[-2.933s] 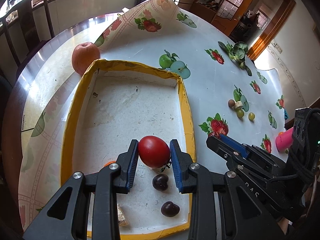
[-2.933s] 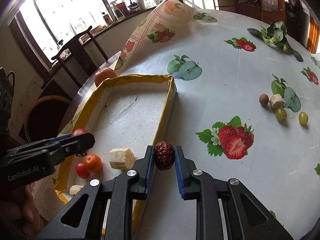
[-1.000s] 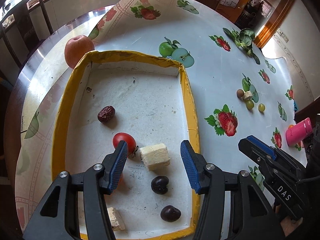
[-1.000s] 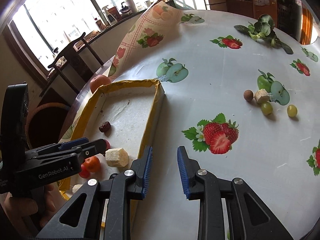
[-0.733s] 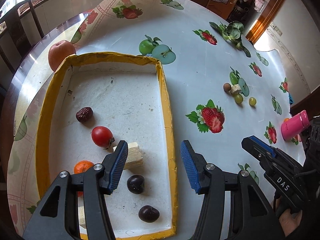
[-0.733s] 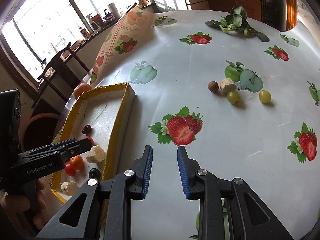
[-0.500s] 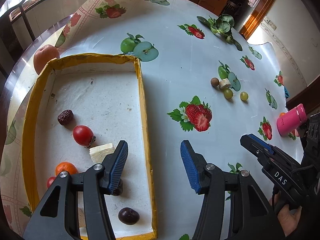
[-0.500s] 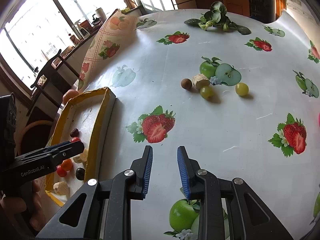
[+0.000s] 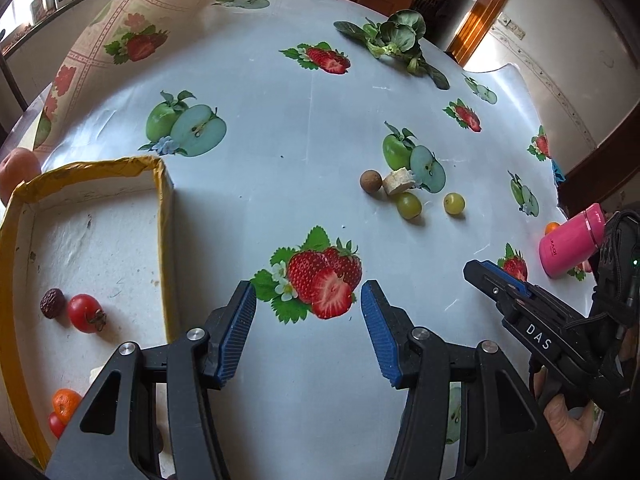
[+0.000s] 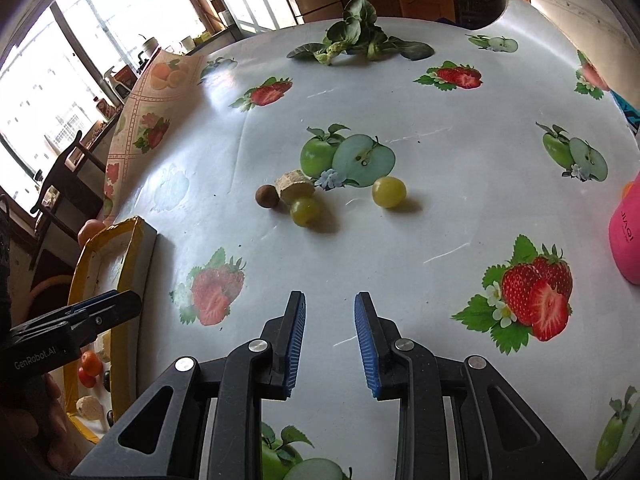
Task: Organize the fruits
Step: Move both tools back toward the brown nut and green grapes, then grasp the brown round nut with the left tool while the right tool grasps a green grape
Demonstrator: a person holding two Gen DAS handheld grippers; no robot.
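Both tools gape empty, right tool (image 10: 329, 312) short of the green grape (image 10: 305, 211).

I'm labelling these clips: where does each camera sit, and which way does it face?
Left wrist view: on the left claw, open, facing the table past the yellow-rimmed tray; the right claw shows at right.
Right wrist view: on the right claw, open, facing the loose fruit; the left claw shows at left.
Shared: two green grapes.
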